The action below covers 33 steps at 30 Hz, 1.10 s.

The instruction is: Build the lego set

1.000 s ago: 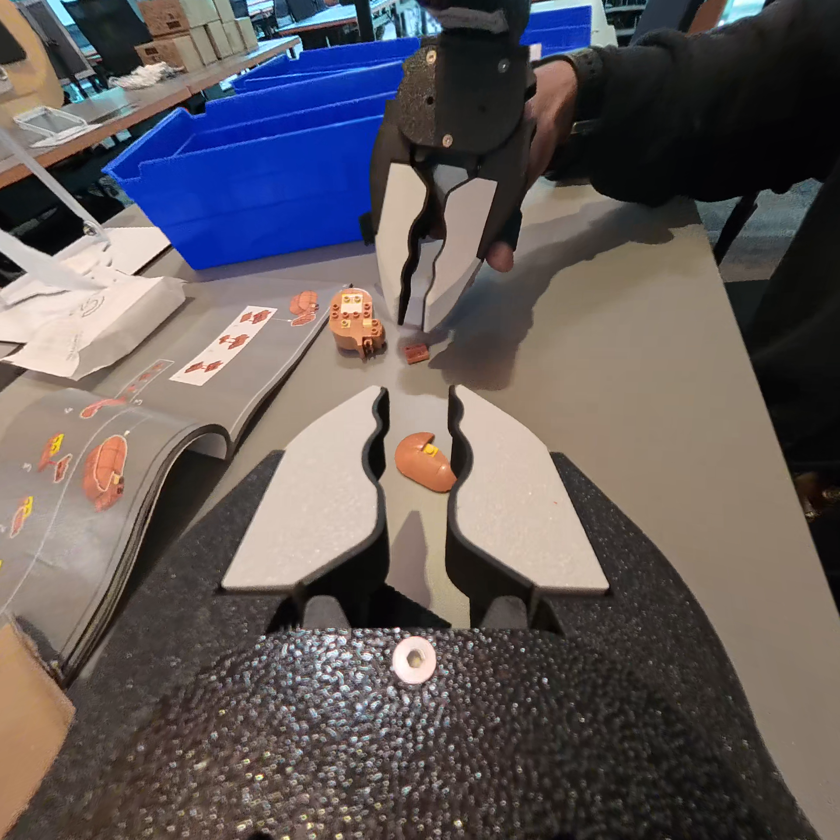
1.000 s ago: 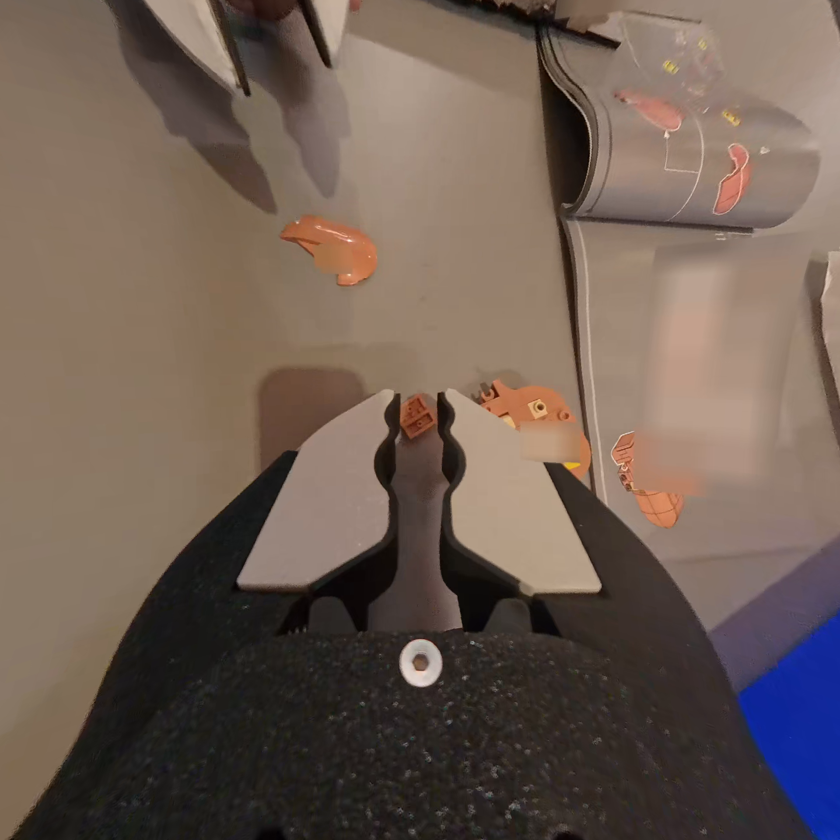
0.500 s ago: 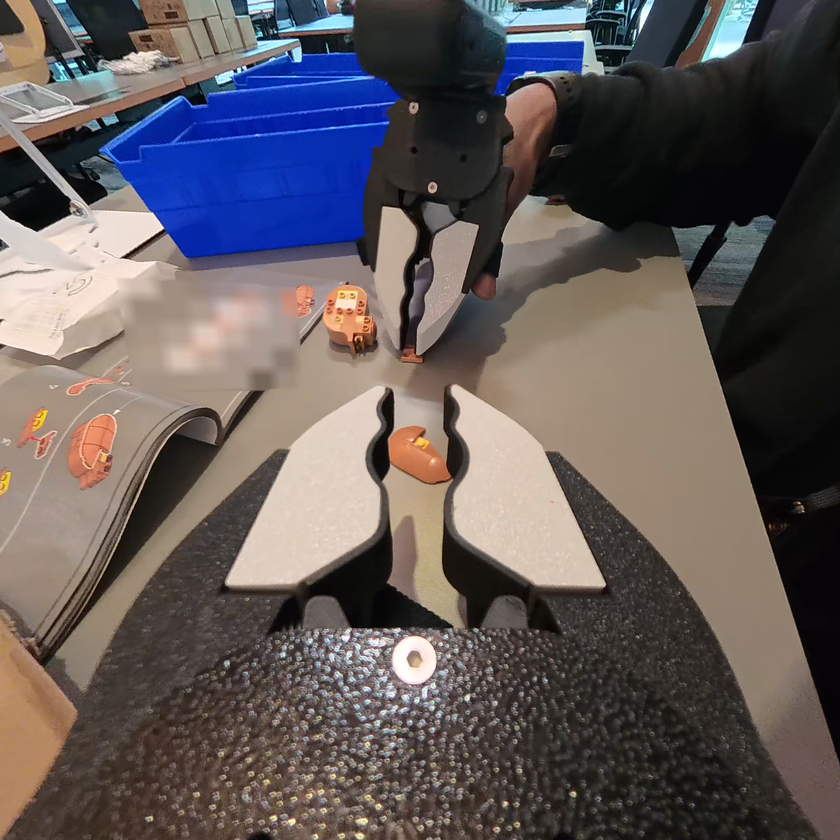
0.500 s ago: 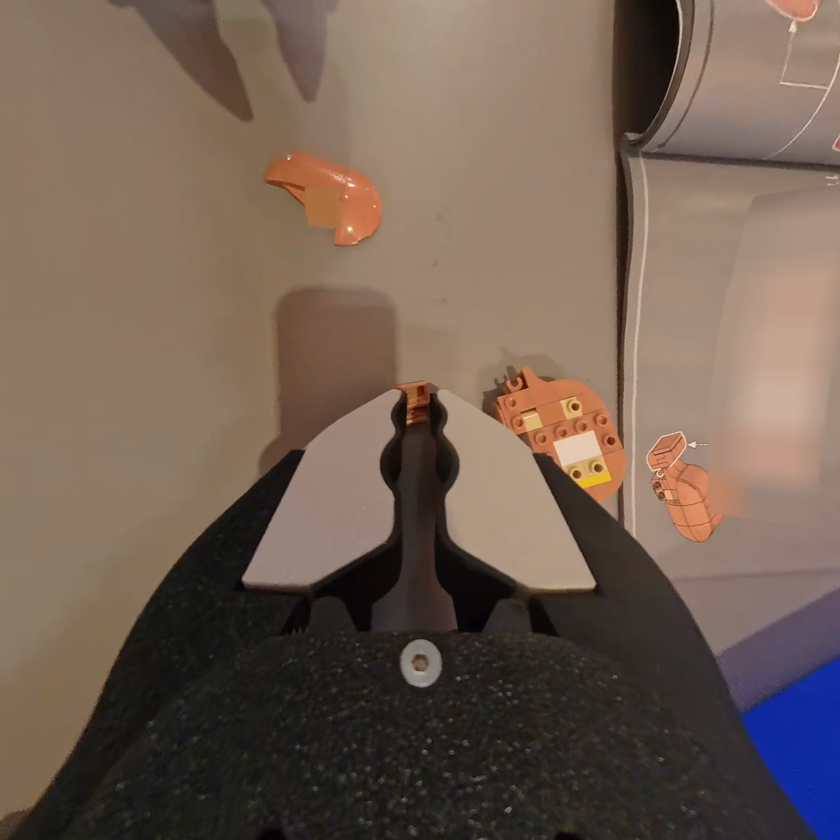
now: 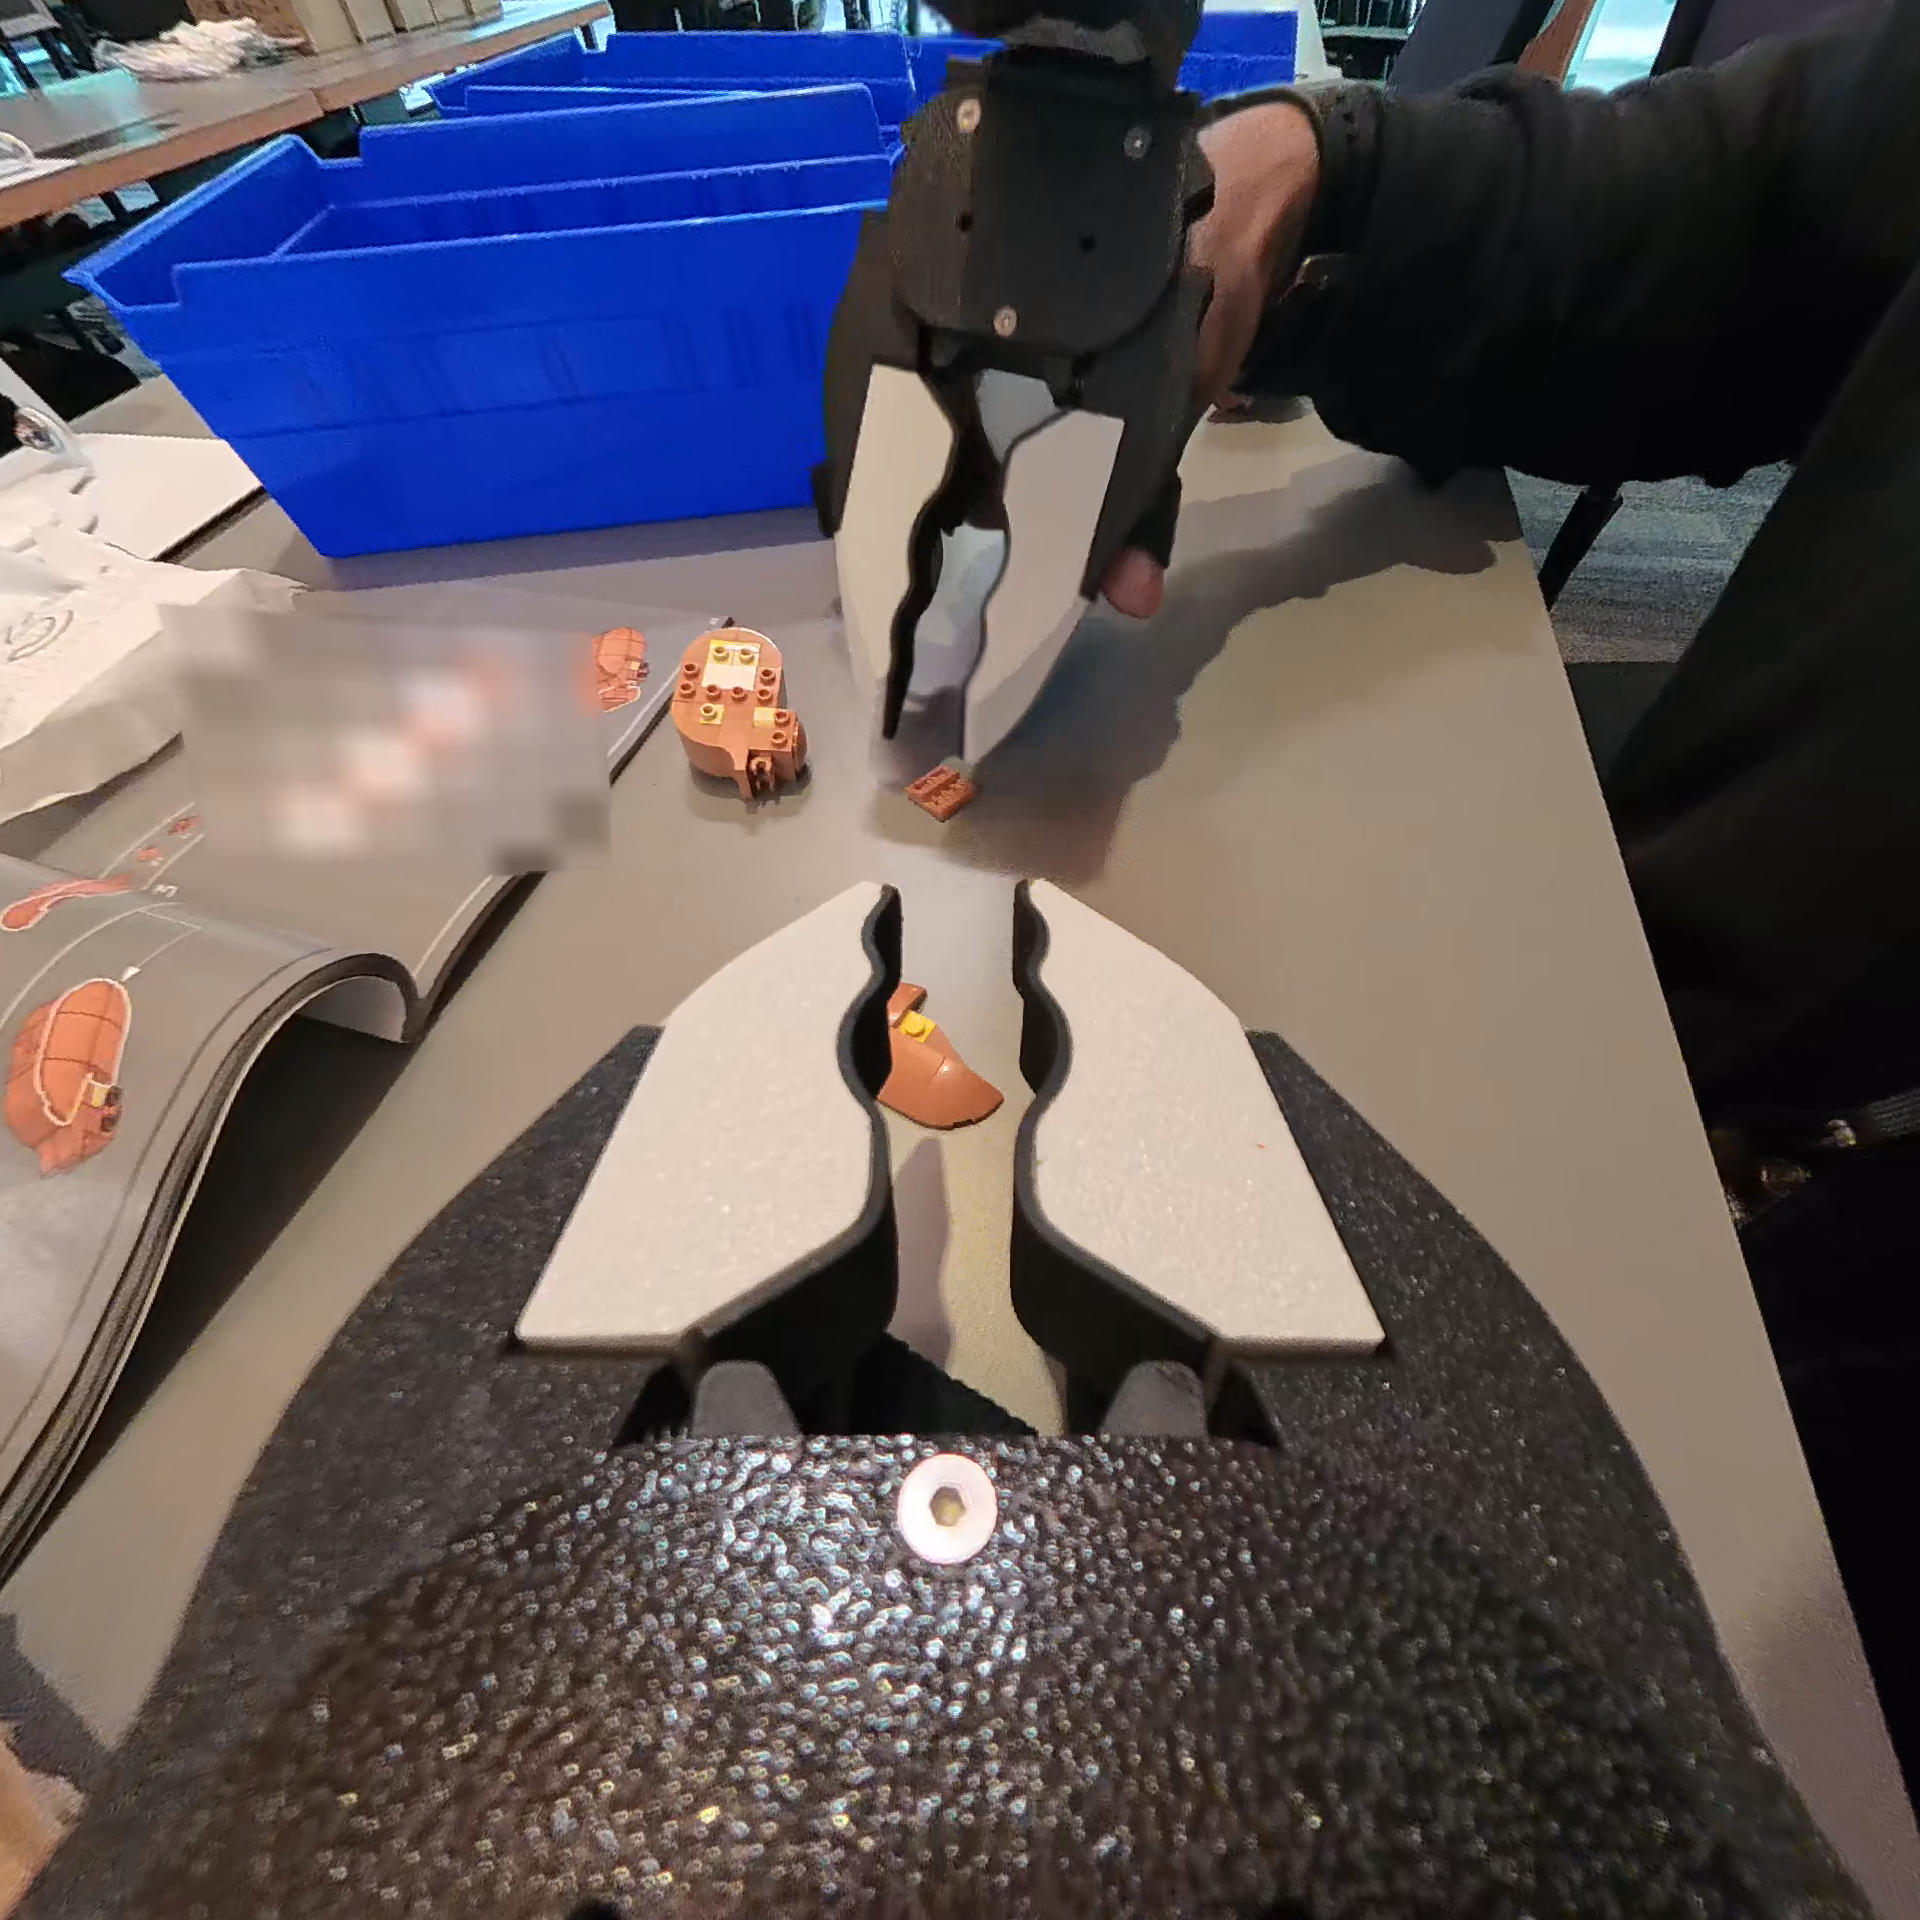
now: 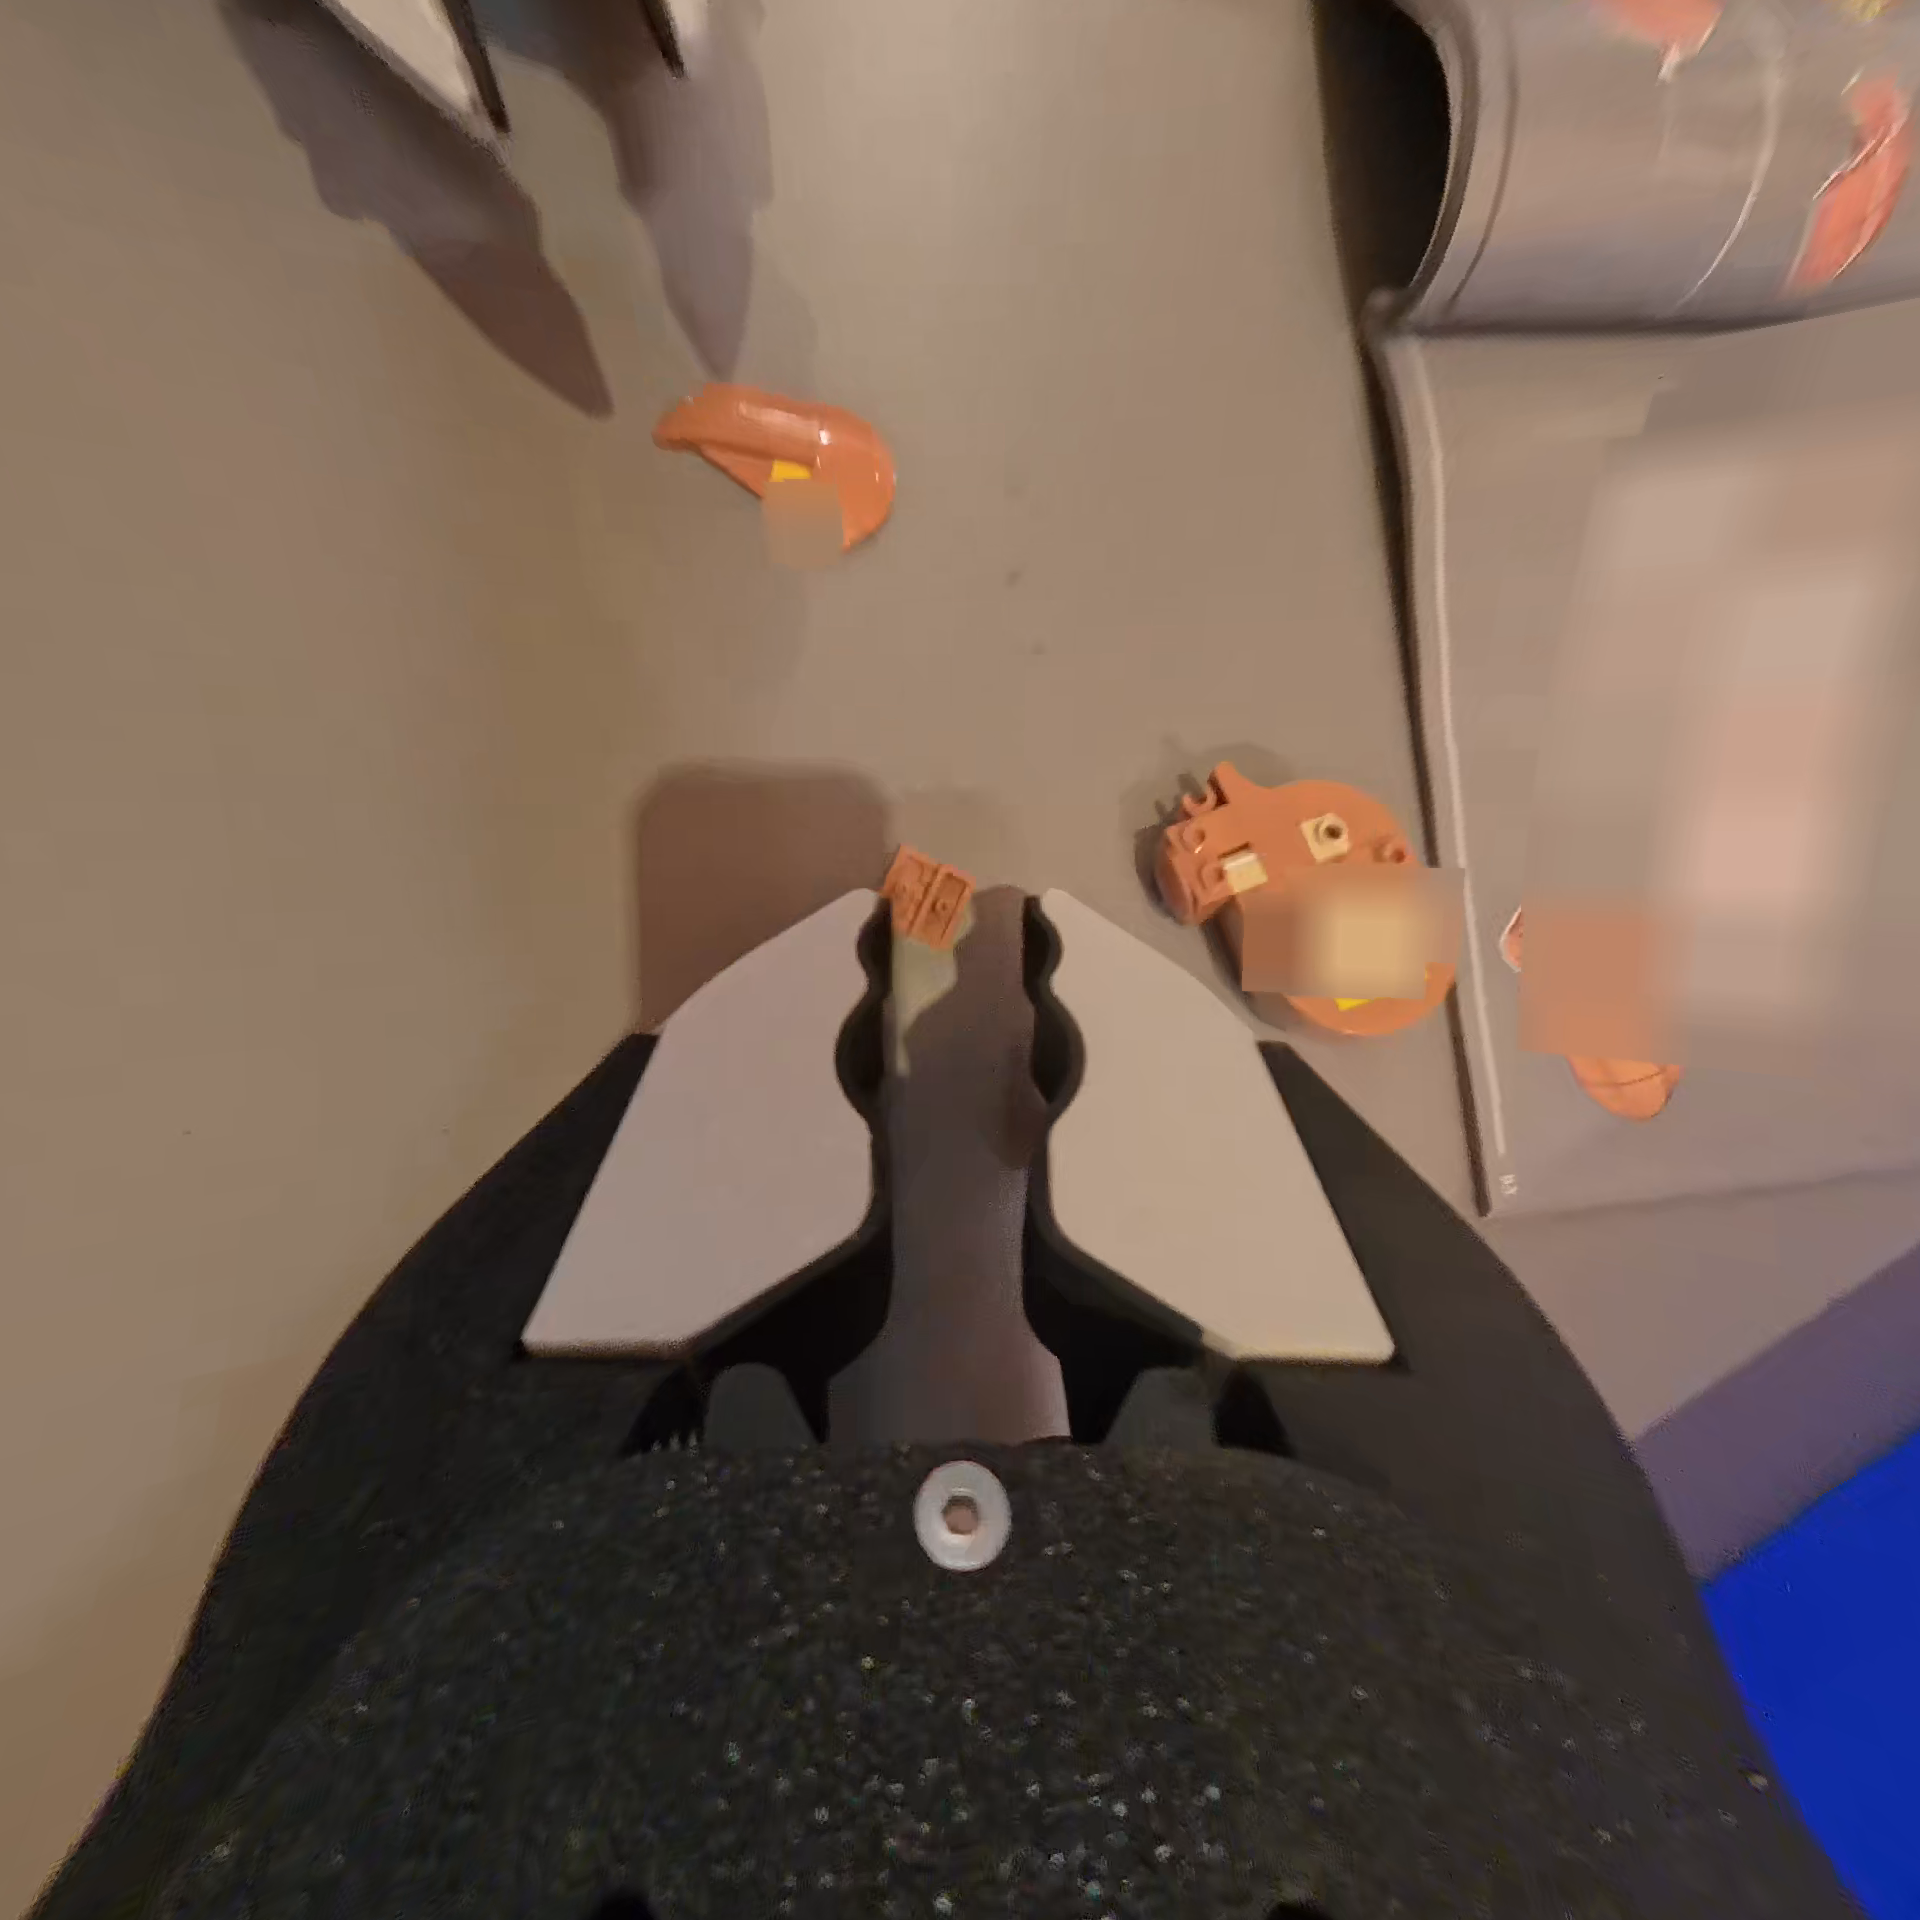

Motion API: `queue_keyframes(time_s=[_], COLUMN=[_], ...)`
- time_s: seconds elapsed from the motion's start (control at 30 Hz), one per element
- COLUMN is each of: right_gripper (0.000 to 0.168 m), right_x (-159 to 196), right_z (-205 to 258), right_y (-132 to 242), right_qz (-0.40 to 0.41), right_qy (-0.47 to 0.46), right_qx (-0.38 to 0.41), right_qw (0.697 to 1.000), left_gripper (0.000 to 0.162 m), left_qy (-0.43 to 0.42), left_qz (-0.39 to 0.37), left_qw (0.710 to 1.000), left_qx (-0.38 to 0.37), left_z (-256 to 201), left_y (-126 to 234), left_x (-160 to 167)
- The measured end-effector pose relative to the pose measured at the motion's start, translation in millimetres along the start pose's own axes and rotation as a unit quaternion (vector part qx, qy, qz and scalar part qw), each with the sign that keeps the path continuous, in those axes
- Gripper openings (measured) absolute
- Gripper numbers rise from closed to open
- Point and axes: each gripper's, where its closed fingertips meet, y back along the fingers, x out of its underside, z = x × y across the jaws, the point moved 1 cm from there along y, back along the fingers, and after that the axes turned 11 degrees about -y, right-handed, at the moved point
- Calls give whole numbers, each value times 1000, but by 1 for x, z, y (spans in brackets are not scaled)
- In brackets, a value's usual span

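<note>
A grey tabletop holds several reddish-brown toy brick pieces. The left gripper, black with pale grey finger pads, lies low over the table with its jaws spread apart. Between its fingers, resting on the table and nearer the left finger, sits a curved, smooth reddish-brown shell piece with a small yellow stud; neither finger visibly touches it. Farther ahead, the right gripper points steeply down at the table, held by a person's hand in a dark sleeve. Its jaws are parted, gripping nothing. A small flat reddish-brown plate lies on the table just beyond its fingertips; in the right wrist view that plate sits at the tip of the left finger, and contact cannot be judged. To the side of the plate stands a rounded, partly built reddish-brown brick assembly with tan and yellow studs on top. Beside that lies an open grey instruction booklet with its pages curling upward. Behind everything stand blue plastic storage bins.
</note>
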Motion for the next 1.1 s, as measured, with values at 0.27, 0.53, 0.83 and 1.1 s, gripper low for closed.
queue_keyframes(time_s=[0.27, 0.53, 0.83, 1.1], right_gripper=[18, 18, 18, 18], right_x=[3, -19, -78, -86], right_z=[8, 9, 37, 59], right_y=[-12, 0, 39, 34], right_qz=[35, -68, -312, -319], right_qy=[-22, -11, 182, 289], right_qx=[6, 38, 181, 238], right_qw=[999, 997, 915, 871], left_gripper=[19, 18, 18, 15], left_qy=[15, 50, 314, 285], left_qz=[1, 4, -121, -113], left_qw=[1000, 999, 935, 945], left_qx=[-2, 1, 112, 110], left_z=[4, 6, 6, -5], left_y=[0, -3, -11, -20], left_x=[3, 3, -34, -37])
